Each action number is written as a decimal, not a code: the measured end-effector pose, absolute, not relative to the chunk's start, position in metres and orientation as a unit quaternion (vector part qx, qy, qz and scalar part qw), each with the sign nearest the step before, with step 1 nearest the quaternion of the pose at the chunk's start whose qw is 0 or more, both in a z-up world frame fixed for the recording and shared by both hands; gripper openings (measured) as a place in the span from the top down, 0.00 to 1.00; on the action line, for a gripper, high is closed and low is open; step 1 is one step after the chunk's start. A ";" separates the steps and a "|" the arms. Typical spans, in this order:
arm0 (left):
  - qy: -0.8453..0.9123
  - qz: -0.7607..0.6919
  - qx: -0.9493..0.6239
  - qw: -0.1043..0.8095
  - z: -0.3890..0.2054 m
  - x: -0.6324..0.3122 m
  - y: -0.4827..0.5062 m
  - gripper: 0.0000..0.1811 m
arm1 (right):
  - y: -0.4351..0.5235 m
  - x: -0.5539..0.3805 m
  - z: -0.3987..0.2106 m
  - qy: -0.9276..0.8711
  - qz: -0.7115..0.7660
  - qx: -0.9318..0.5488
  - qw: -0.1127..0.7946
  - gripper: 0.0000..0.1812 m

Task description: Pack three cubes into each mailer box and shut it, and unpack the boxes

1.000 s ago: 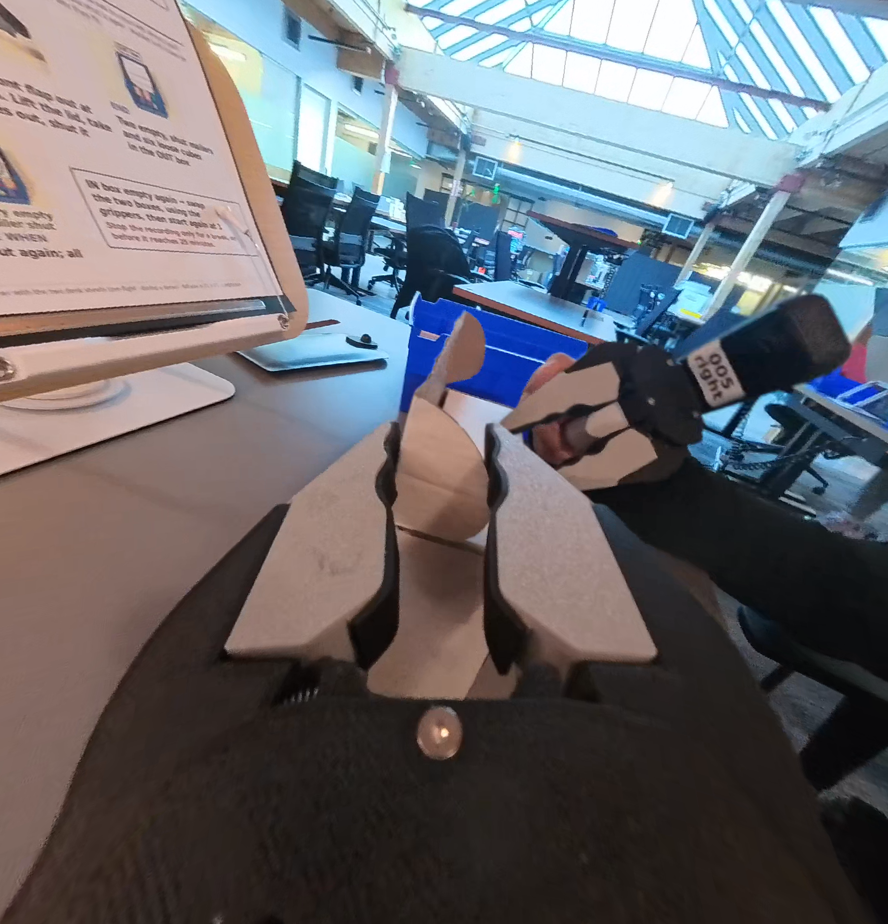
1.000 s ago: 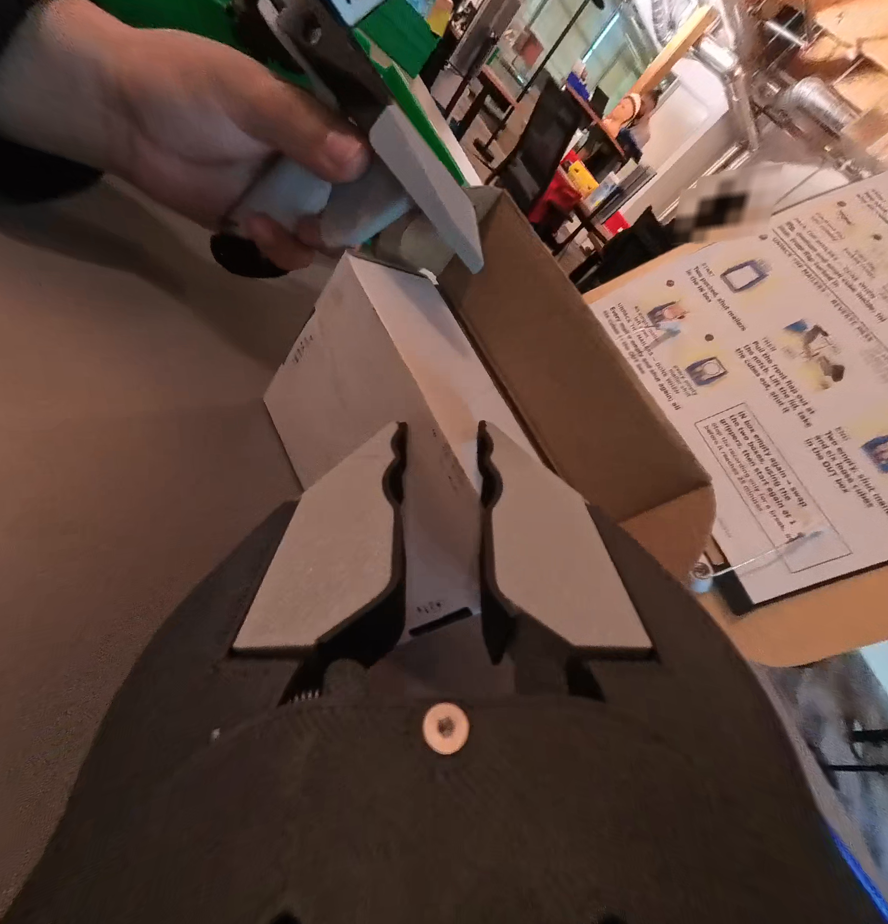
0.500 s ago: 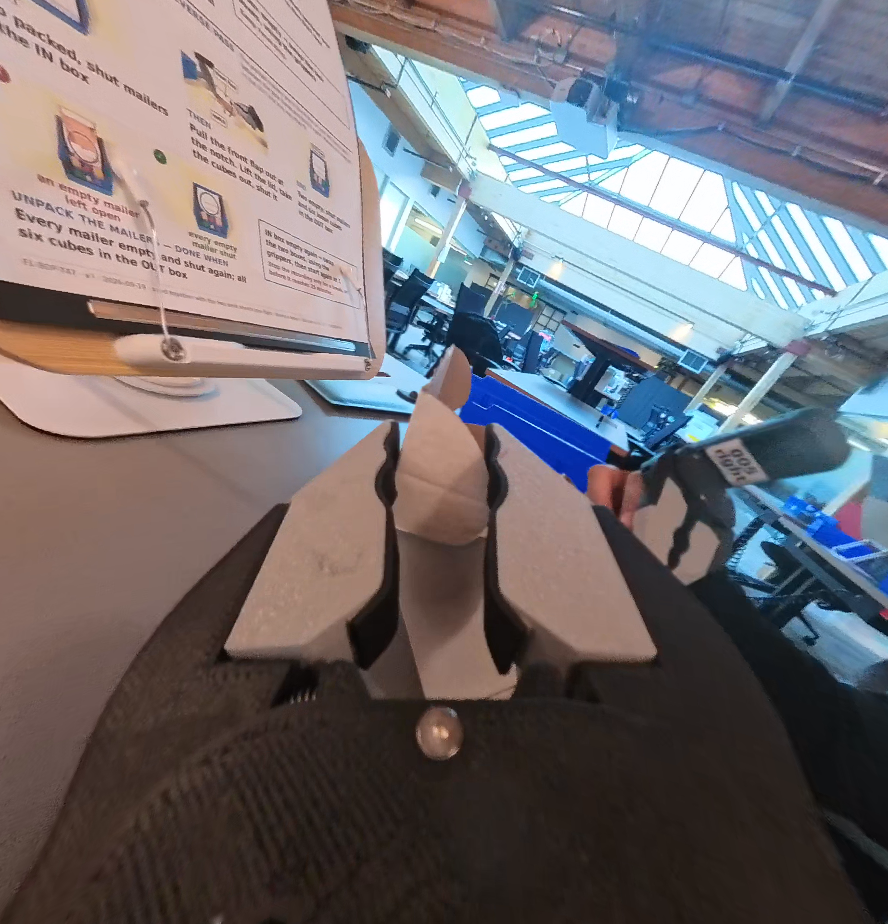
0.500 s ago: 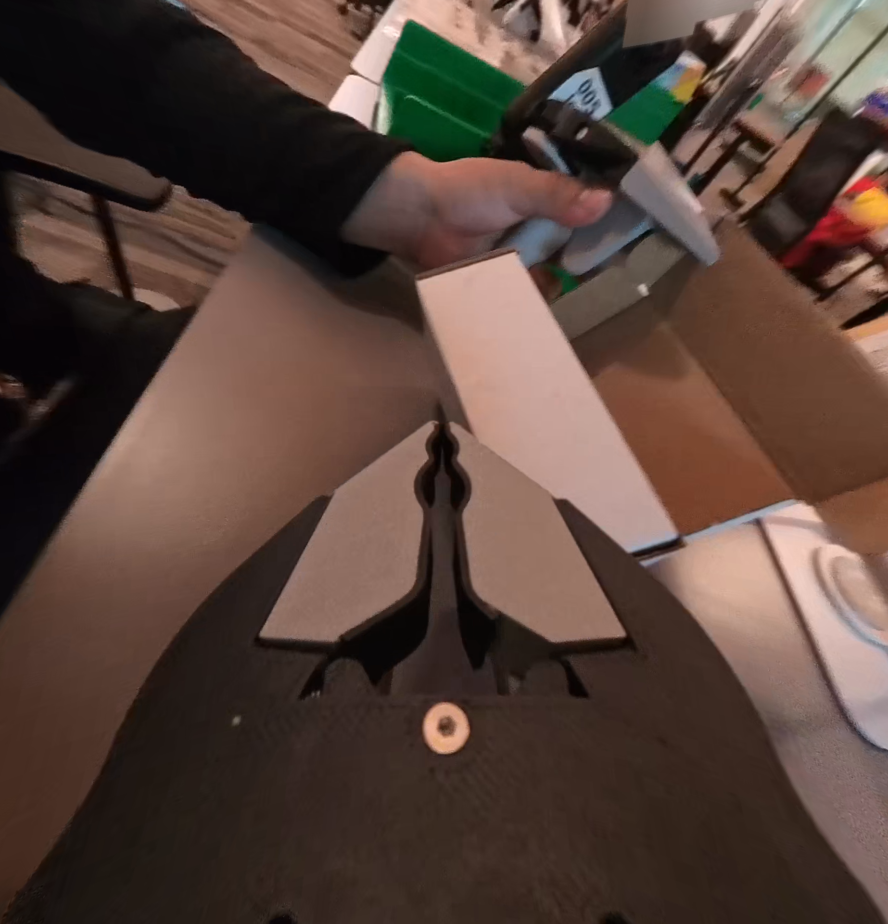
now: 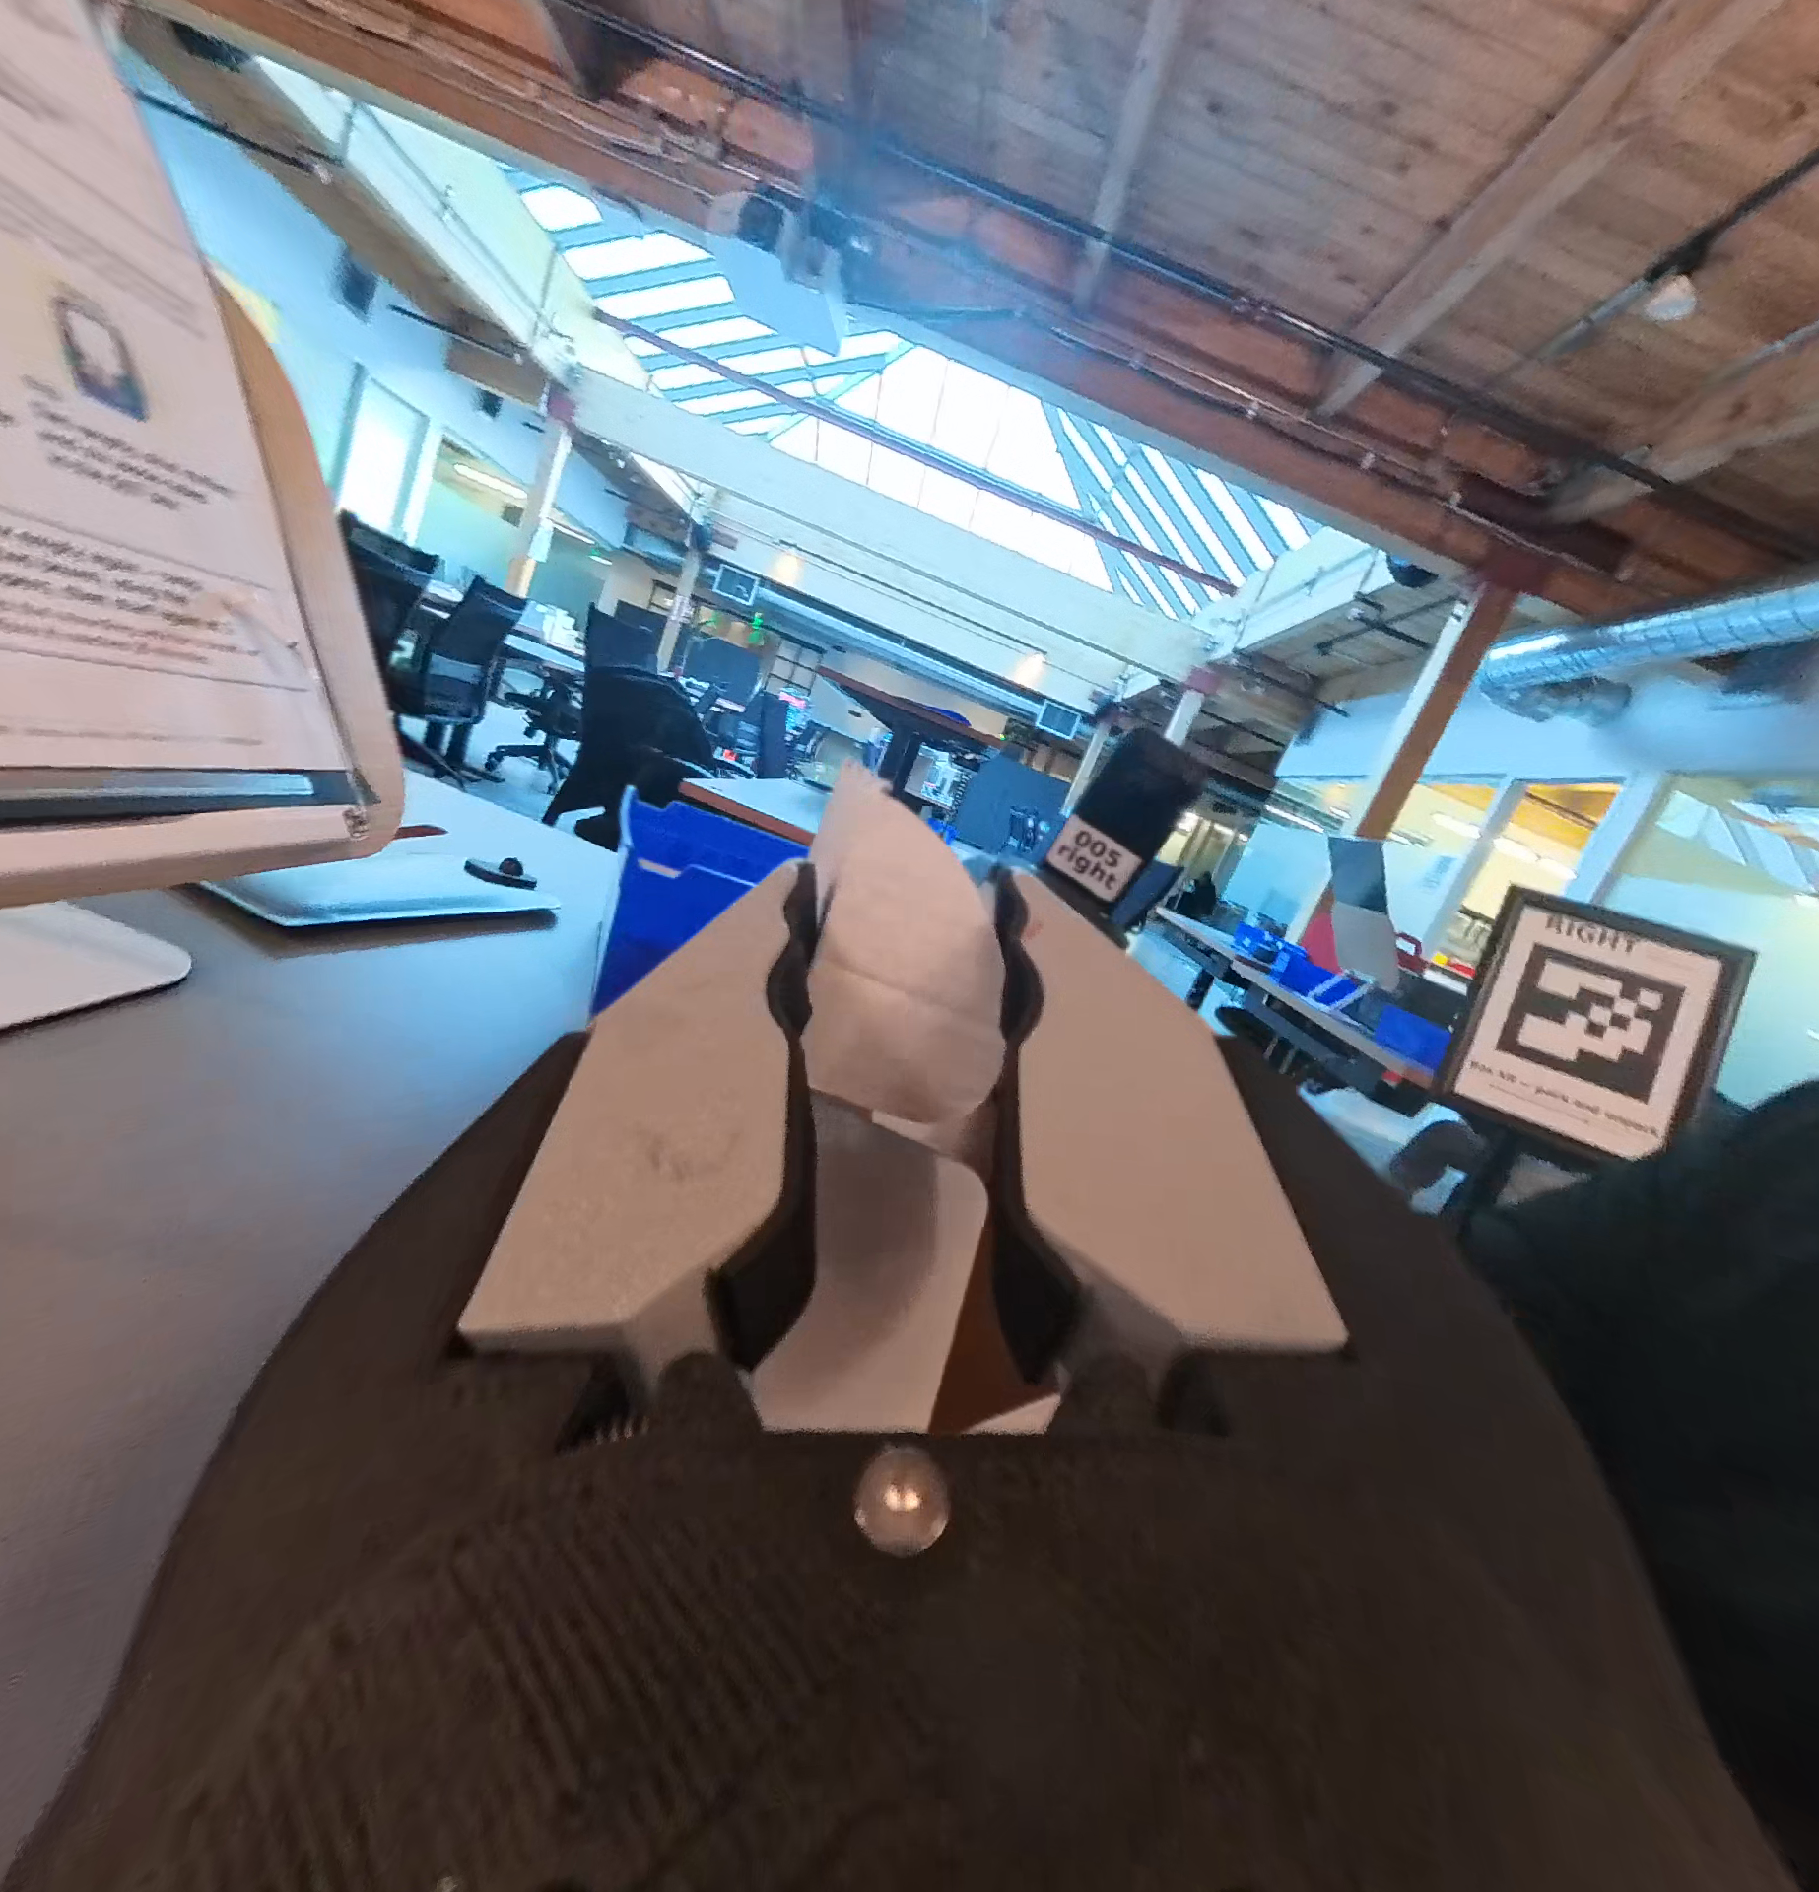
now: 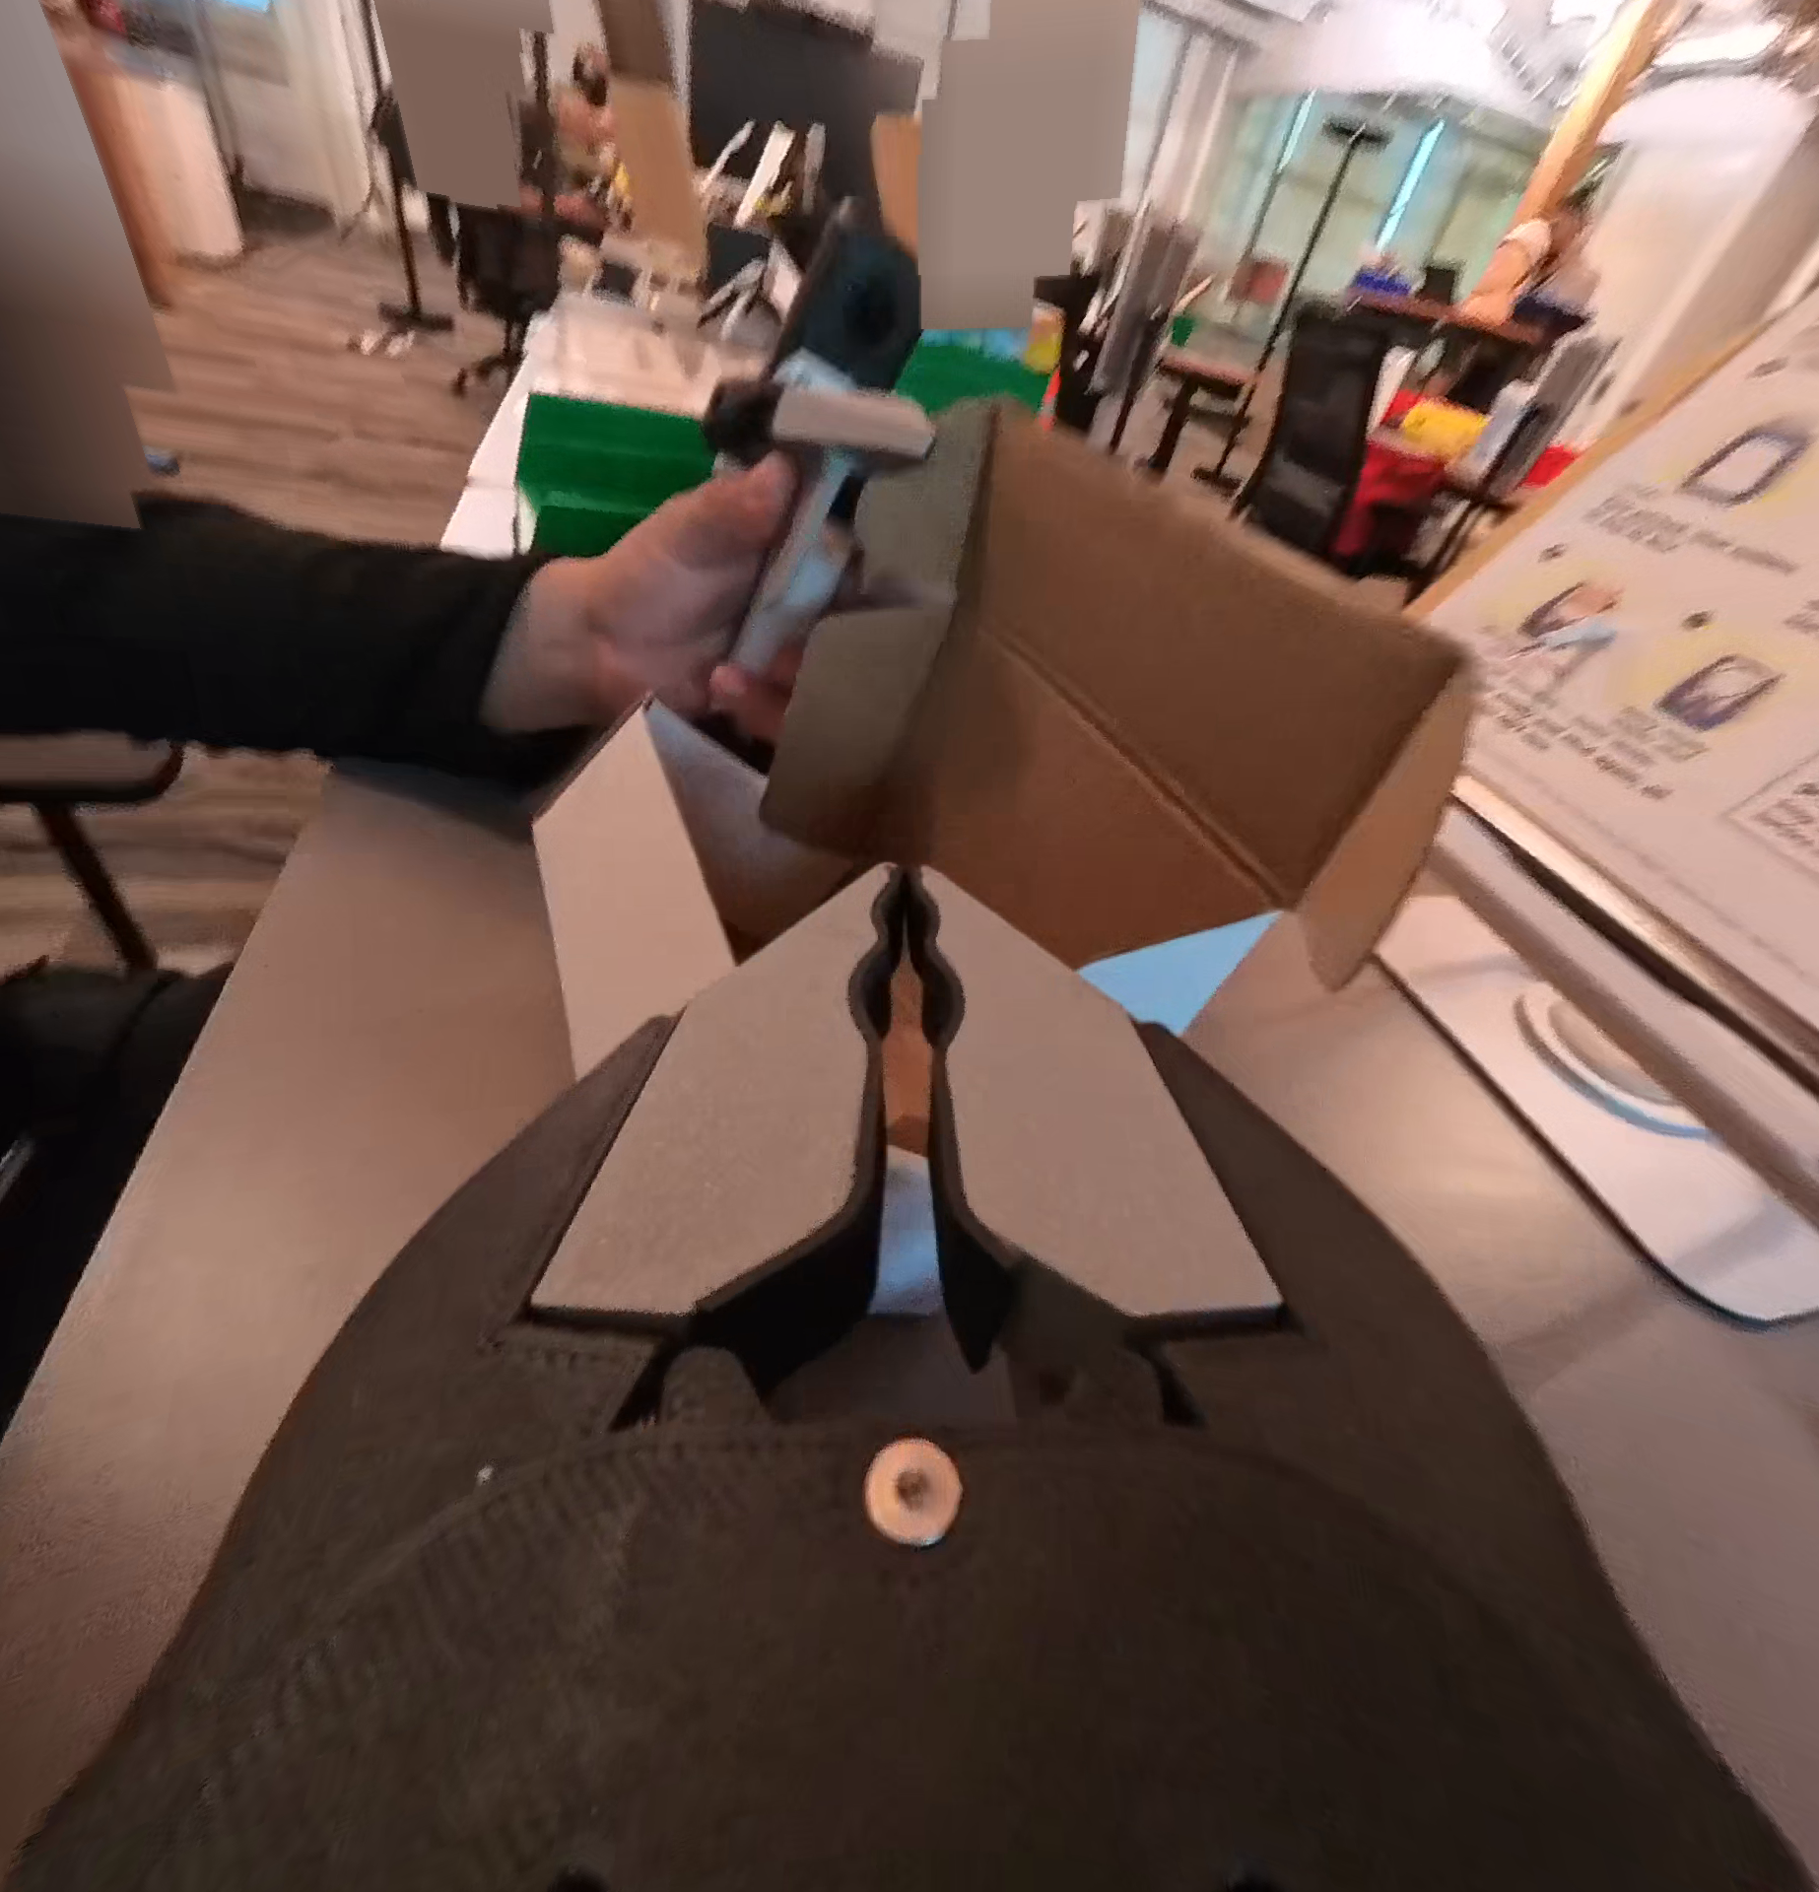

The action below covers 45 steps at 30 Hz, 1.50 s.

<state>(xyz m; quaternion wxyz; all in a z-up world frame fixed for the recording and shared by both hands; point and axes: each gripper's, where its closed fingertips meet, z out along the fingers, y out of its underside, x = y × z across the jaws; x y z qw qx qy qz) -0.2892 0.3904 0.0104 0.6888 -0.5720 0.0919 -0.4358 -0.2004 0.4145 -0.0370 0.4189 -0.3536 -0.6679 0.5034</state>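
- Left wrist view: an instruction sheet (image 5: 117, 491) on a stand sits at the table's (image 5: 219, 1126) far left edge, with a flat grey pad (image 5: 373, 906) beside it.
- At centre, the left gripper (image 5: 900, 901) is clenched on a white flap (image 5: 900, 983) of the mailer box, held upright between its fingers.
- Behind the flap stands a blue bin (image 5: 680, 891); the right gripper's black handle (image 5: 1120, 819) shows just past it.
- At right, a black-and-white marker card (image 5: 1591, 1024) stands upright.
- Right wrist view: a hand (image 6: 639, 614) in a dark sleeve holds the left gripper (image 6: 864, 450) at the upper edge of the mailer box lid (image 6: 1141, 665), brown inside and raised open.
- The box's white side wall (image 6: 619, 880) rests on the table (image 6: 373, 1024).
- At centre, the right gripper (image 6: 905, 901) is nearly closed, its tips just apart, at the box's near edge; whether it pinches cardboard cannot be told.
- A green bin (image 6: 609, 461) sits beyond the hand.
- The instruction sheet (image 6: 1704, 635) leans at the far right edge.
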 end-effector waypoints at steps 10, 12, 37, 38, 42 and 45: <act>0.072 -0.184 -0.658 0.727 -0.009 -0.317 0.409 0.82 | 0.364 -0.181 -0.127 -0.838 0.400 -0.281 0.241 1.00; 0.045 -0.152 -0.687 0.709 -0.023 -0.331 0.417 0.82 | 0.365 -0.180 -0.131 -0.839 0.403 -0.296 0.217 1.00; 0.023 -0.102 -0.711 0.695 -0.029 -0.346 0.416 0.72 | 0.457 -0.228 -0.128 -0.740 0.302 -0.457 0.391 1.00; 0.046 -0.126 -0.716 0.685 -0.033 -0.333 0.419 0.69 | 0.459 -0.231 -0.128 -0.730 0.306 -0.467 0.393 1.00; 0.131 -0.198 -0.742 0.628 -0.054 -0.283 0.422 0.58 | 0.459 -0.237 -0.127 -0.696 0.353 -0.507 0.367 1.00; 0.162 -0.208 -0.748 0.609 -0.063 -0.266 0.420 0.59 | 0.470 -0.237 -0.118 -0.654 0.398 -0.539 0.352 0.86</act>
